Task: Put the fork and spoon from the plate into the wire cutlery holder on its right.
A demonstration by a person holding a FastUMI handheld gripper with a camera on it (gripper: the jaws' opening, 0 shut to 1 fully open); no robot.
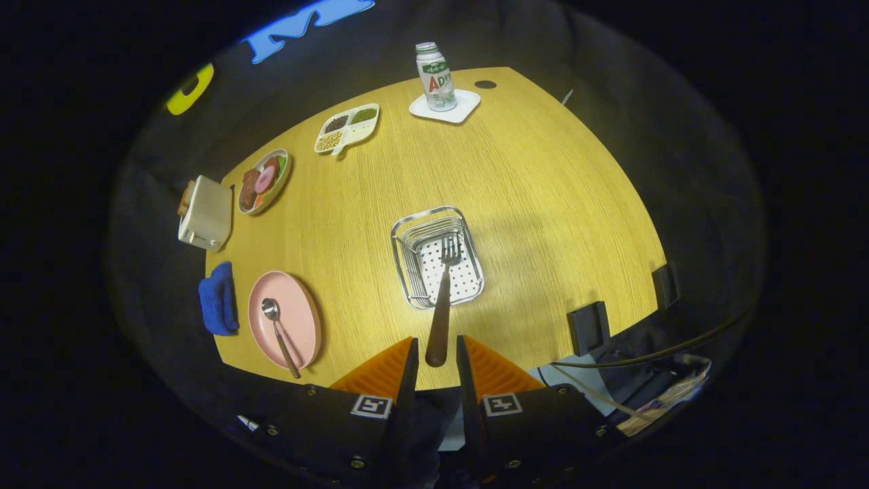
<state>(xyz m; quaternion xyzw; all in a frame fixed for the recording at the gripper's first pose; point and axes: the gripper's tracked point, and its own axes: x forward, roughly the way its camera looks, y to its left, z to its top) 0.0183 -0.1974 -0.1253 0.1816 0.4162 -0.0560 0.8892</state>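
My gripper (436, 356) looks spread, seemingly clear of the fork (442, 302) propped tines-down in the wire cutlery holder (438, 257), so half seems done; the spoon (280, 334) lies on the pink plate (305, 319).

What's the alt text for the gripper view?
A fork hangs with its handle between the open jaws of the gripper, tines over the wire cutlery holder. A spoon lies on the pink plate to its left.
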